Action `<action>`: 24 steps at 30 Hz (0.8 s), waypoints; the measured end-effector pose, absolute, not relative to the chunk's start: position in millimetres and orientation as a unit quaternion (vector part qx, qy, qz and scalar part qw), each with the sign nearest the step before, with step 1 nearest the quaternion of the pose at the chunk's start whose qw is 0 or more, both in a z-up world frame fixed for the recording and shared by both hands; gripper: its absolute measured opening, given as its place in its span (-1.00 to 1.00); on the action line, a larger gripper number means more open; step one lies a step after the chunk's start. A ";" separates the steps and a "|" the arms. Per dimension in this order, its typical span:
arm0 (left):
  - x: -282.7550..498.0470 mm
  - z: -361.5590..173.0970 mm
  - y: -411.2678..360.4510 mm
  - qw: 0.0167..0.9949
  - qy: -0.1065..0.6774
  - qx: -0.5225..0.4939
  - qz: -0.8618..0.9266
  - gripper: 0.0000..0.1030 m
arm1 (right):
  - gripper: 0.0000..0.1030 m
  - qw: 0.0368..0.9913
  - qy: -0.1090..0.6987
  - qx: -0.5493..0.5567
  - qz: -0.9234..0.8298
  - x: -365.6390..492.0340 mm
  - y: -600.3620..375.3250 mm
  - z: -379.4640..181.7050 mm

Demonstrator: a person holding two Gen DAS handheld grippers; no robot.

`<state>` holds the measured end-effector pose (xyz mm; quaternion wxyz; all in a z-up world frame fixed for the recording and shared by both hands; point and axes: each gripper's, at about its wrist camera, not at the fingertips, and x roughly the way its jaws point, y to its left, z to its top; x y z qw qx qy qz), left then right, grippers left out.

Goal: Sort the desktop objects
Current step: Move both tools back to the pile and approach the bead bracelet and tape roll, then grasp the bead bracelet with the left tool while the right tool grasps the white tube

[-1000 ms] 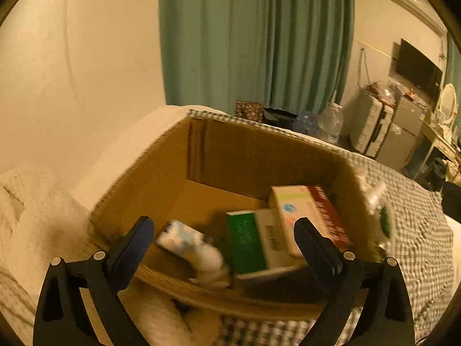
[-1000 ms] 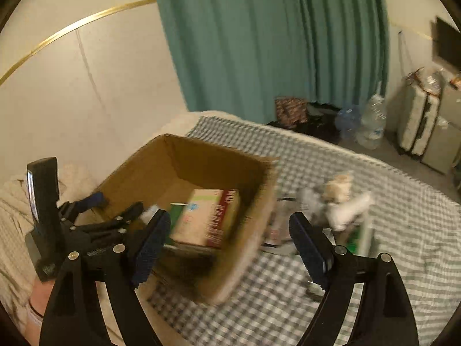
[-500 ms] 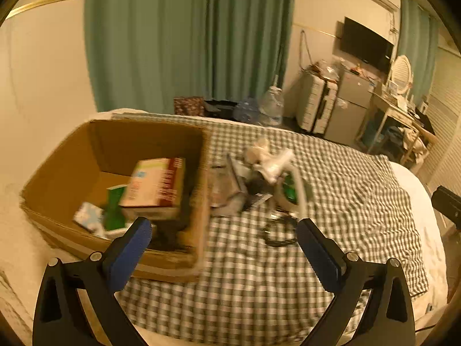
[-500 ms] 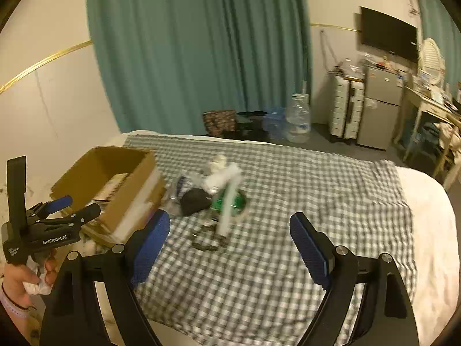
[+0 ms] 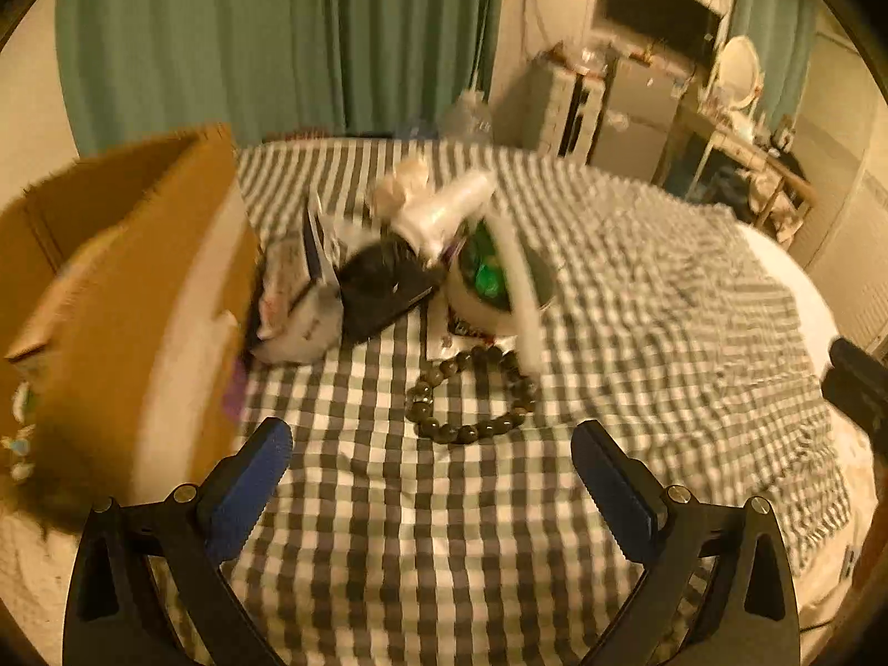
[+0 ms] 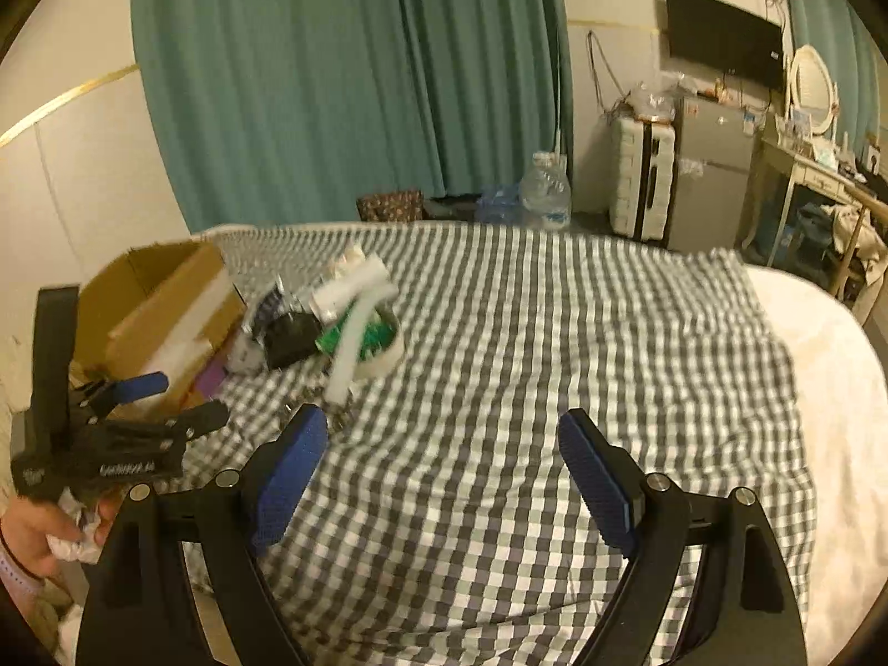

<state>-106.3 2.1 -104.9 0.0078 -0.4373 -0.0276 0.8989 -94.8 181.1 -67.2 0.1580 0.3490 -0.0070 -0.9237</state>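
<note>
A pile of small objects lies on the checked cloth beside a cardboard box (image 5: 127, 299): a dark bead bracelet (image 5: 472, 394), a white bowl with green contents (image 5: 494, 277), a black wallet (image 5: 383, 288), a white pouch (image 5: 299, 322) and a white bottle (image 5: 444, 211). My left gripper (image 5: 433, 477) hangs open just short of the bracelet, nothing between its blue pads. In the right wrist view, the same pile (image 6: 333, 322) sits far left and my right gripper (image 6: 438, 477) is open over bare cloth. The left gripper (image 6: 144, 405) shows there too, held in a hand.
The checked cloth (image 6: 555, 361) covers a bed with white bedding at the right edge (image 6: 832, 388). Green curtains (image 6: 344, 83), a water jug (image 6: 546, 188), a suitcase, a small fridge (image 6: 710, 166) and a dressing table stand beyond the bed.
Both views have swung right, away from the box's inside toward the pile on the cloth. The left gripper has dropped closer to the bracelet. Both grippers stay open.
</note>
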 end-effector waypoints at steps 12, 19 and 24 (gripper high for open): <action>-165.5 -183.9 5.9 -0.022 -0.018 -0.484 0.875 0.49 | 0.66 0.183 -0.012 0.408 -0.895 -142.5 166.6 -130.9; -161.2 -184.6 -0.3 -0.016 -0.028 -0.472 0.881 -0.76 | 0.66 0.219 -0.016 0.405 -0.888 -180.4 114.4 -137.9; -155.5 -178.7 -16.2 -0.032 -0.042 -0.461 0.886 -0.77 | 0.57 0.240 -0.015 0.413 -0.878 -196.2 75.3 -150.5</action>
